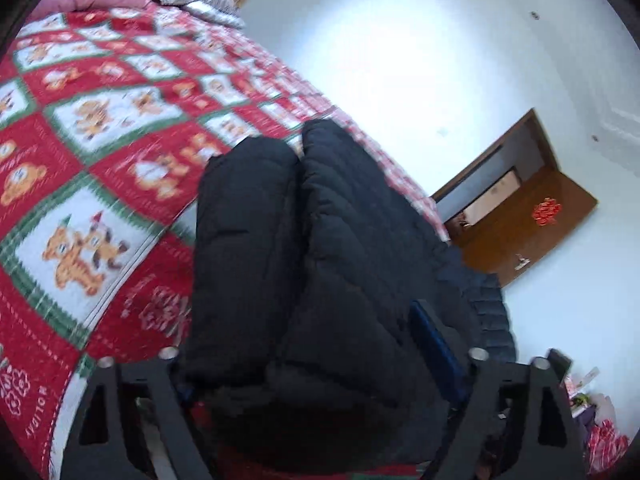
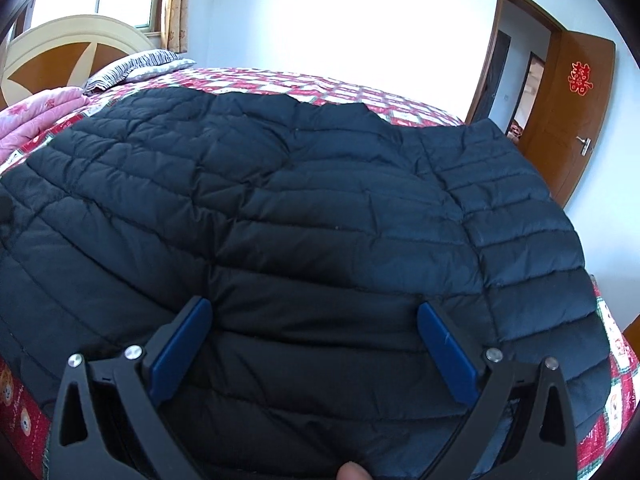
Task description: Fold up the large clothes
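On bed: black quilted jacket [image 2: 320, 208] spread across red patterned quilt [image 1: 100, 152], reaching quilt's near edge. Right tongs [image 2: 314, 344] jaws wide apart, hovering over jacket's near portion. Left tongs [image 1: 316, 364] filled with bunched jacket fold; whether clamped, cannot tell. Pillow [image 2: 136, 66] at headboard end.

A dark navy quilted puffer jacket [image 2: 304, 208] lies spread flat across the bed [image 2: 400, 96], one bunched part lifted above it.

Left gripper [image 1: 320, 360] fingers spread wide; right gripper [image 2: 316, 316] fingers spread wide, thumb tip [image 2: 352, 472] below.
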`<state>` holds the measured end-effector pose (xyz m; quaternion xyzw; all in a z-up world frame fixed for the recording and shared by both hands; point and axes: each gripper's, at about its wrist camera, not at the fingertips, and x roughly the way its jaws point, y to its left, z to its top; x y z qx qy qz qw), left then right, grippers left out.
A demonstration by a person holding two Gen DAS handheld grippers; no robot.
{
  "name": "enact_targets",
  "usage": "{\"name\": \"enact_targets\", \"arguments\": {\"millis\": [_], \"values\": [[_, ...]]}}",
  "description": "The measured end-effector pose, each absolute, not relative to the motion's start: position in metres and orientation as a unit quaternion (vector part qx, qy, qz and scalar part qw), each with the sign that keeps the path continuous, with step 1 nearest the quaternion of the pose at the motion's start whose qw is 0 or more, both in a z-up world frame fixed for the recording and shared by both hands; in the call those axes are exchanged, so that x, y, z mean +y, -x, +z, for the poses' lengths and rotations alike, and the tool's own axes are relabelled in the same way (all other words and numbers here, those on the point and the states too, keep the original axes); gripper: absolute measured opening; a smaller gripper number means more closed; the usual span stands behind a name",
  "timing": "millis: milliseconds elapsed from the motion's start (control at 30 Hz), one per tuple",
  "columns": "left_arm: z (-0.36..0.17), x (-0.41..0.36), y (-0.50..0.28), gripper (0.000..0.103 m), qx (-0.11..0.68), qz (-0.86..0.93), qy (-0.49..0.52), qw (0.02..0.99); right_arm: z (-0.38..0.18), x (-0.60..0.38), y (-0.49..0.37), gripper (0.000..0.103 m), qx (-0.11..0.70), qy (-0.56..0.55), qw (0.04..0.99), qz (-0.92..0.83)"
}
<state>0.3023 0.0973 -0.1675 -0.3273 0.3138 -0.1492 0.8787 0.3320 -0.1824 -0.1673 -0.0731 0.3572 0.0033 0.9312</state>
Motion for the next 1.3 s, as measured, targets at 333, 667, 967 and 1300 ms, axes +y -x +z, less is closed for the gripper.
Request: {"name": "enact_targets", "arguments": {"millis": [333,667,967,1300], "values": [[-0.035,-0.008,-0.259,0.064,0.201,-0.272,0.083,0.937,-0.154,-0.205,-0.316,0.1,0.363,0.036,0.93,0.035],[-0.033,-0.143,-0.209,0.064,0.119,-0.37,-0.171,0.906,-0.119,-0.329,-0.253,0.096,0.332,-0.078,0.939,0.048],[-0.08,-0.183,-0.229,0.075,0.117,-0.409,-0.256,0.868,-0.098,-0.413,-0.242,0.096,0.286,-0.19,0.939,-0.002],[-0.088,-0.179,-0.232,0.083,0.128,-0.418,-0.26,0.861,-0.101,-0.395,-0.268,0.091,0.3,-0.226,0.924,0.071]]}}
